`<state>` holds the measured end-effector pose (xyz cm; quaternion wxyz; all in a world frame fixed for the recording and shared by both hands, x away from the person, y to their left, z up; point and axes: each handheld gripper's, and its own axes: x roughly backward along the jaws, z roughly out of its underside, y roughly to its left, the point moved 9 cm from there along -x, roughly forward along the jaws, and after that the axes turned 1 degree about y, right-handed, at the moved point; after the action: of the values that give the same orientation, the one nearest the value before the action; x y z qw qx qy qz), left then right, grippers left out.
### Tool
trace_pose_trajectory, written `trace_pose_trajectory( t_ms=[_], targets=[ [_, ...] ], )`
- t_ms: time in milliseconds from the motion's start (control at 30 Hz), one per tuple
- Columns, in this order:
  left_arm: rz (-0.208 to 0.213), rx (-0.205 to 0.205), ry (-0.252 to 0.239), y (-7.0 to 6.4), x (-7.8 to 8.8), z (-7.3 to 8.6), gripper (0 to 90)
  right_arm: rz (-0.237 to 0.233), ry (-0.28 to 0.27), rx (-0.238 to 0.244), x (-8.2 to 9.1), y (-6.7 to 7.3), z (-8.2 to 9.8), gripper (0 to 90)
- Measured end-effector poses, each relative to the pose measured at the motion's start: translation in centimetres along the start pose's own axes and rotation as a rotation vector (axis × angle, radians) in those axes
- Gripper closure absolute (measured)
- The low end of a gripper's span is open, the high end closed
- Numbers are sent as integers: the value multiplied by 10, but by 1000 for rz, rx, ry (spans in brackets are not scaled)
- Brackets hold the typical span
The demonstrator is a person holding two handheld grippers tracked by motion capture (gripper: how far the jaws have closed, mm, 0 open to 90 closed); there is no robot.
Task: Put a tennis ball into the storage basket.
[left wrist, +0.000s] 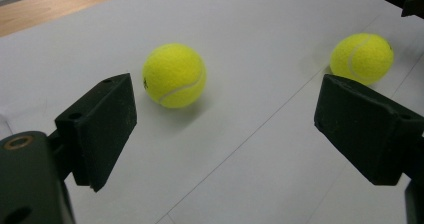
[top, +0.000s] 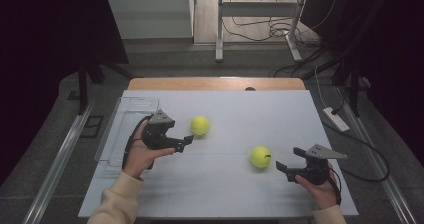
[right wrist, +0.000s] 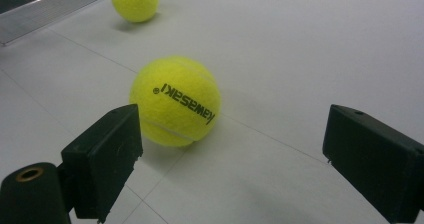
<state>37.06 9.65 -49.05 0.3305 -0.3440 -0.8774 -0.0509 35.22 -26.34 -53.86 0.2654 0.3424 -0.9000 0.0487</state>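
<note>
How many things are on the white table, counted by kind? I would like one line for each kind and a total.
Yellow tennis balls: 2, one near the left hand-held gripper and one near the right hand-held gripper.
Clear plastic trays: 1, at the left edge of the table.
Total: 3
</note>
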Motion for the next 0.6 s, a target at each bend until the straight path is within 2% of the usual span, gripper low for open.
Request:
trace_pose_trajectory(
  t_ms=[333,600],
  targets=[
    [-4,-12,21,1,-10,-8,108,-1,-2,-1,0,0,0,89],
    [-11,0,33,6,-17,-12,108,2,0,-2,1,-1,0,89]
  ],
)
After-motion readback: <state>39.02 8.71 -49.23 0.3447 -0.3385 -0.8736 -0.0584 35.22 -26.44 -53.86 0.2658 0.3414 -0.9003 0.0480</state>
